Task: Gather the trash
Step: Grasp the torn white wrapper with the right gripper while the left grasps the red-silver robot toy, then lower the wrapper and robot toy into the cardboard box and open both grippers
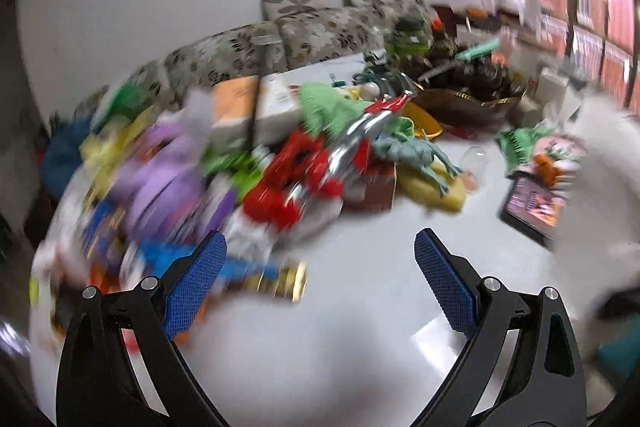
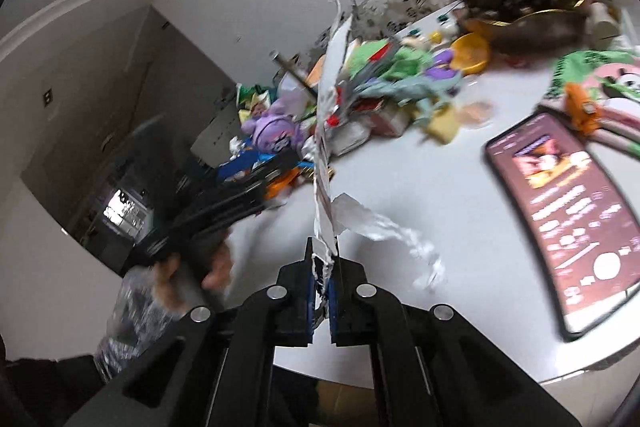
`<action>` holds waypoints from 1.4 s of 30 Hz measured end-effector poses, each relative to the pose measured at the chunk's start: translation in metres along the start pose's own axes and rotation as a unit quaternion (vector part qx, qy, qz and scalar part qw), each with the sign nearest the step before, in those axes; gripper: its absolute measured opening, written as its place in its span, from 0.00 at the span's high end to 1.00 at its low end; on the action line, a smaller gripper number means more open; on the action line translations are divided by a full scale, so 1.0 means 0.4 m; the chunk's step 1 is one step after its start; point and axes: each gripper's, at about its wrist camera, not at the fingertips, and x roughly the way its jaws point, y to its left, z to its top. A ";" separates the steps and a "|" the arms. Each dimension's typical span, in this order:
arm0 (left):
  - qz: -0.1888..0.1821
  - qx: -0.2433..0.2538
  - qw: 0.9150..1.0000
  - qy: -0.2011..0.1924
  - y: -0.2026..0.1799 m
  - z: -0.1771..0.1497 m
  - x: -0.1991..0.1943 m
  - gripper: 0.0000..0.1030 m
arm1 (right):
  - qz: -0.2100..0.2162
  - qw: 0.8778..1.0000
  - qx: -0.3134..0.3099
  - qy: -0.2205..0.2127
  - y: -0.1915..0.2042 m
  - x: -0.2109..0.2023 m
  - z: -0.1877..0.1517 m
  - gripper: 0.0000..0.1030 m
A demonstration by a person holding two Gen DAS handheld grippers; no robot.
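My right gripper is shut on a torn white wrapper, which stands up edge-on from between the blue pads above the white table; a crumpled strip trails off it to the right. My left gripper is open over bare table with nothing between its blue pads. In the right wrist view the left gripper shows blurred at left, held by a hand. A blurred gold-edged packet lies just beyond the left finger.
A heap of toys and boxes covers the table's far and left side: a purple plush, a red and silver toy, a grey-green dinosaur. A tablet with a lit screen lies at right. A floral sofa stands behind.
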 end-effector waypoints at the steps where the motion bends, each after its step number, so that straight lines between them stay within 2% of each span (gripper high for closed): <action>1: 0.005 0.008 1.000 0.003 -0.008 0.013 0.026 0.10 | -0.001 1.000 0.000 -0.006 -0.010 -0.010 0.004 0.95; 5: 0.020 0.033 0.999 0.035 -0.028 0.071 0.161 0.11 | -0.004 1.000 0.005 -0.022 -0.045 -0.063 0.004 0.93; 6: 0.024 0.038 0.999 0.028 -0.028 0.079 0.178 0.15 | -0.004 1.000 0.009 -0.025 -0.055 -0.066 0.004 0.93; 7: 0.009 0.037 0.999 0.024 -0.024 0.086 0.186 0.21 | -0.004 1.000 0.011 -0.027 -0.062 -0.075 0.009 0.93; 8: 0.004 0.036 0.999 0.022 -0.021 0.095 0.190 0.38 | -0.004 1.000 0.012 -0.027 -0.068 -0.075 0.010 0.93; 9: 0.014 0.042 0.999 0.017 -0.021 0.100 0.187 0.49 | -0.004 1.000 0.013 -0.026 -0.073 -0.077 0.006 0.93; 10: 0.003 0.050 0.999 0.015 -0.023 0.106 0.179 0.71 | -0.005 1.000 0.016 -0.026 -0.076 -0.078 -0.001 0.93; 13: -0.028 0.029 0.999 -0.010 0.005 0.101 0.119 0.71 | -0.003 1.000 0.017 -0.026 -0.076 -0.075 -0.008 0.93; 17: -0.046 0.007 0.997 -0.059 0.046 0.057 -0.039 0.71 | 0.006 1.000 0.010 -0.023 -0.062 -0.068 -0.017 0.93; 21: -0.053 -0.007 0.994 -0.098 0.068 -0.024 -0.227 0.71 | 0.022 1.000 -0.014 -0.011 -0.020 -0.055 -0.024 0.93; 23: -0.044 -0.009 0.993 -0.113 0.063 -0.069 -0.315 0.71 | 0.033 0.999 -0.028 0.000 0.012 -0.045 -0.035 0.93; 27: -0.035 -0.029 0.992 -0.117 0.063 -0.181 -0.458 0.71 | 0.054 0.996 -0.056 0.035 0.083 -0.017 -0.077 0.93; 32: -0.014 -0.039 0.996 -0.080 0.042 -0.362 -0.581 0.71 | 0.078 0.986 -0.104 0.100 0.176 0.015 -0.175 0.93; 35: -0.026 -0.053 0.997 -0.045 0.030 -0.475 -0.615 0.71 | 0.088 0.974 -0.135 0.157 0.214 0.032 -0.254 0.93; 38: -0.036 -0.068 0.997 0.000 0.013 -0.583 -0.610 0.71 | 0.095 0.958 -0.152 0.226 0.222 0.074 -0.341 0.93; 42: -0.049 -0.068 0.993 0.080 -0.005 -0.714 -0.534 0.71 | 0.086 0.936 -0.138 0.313 0.184 0.166 -0.435 0.93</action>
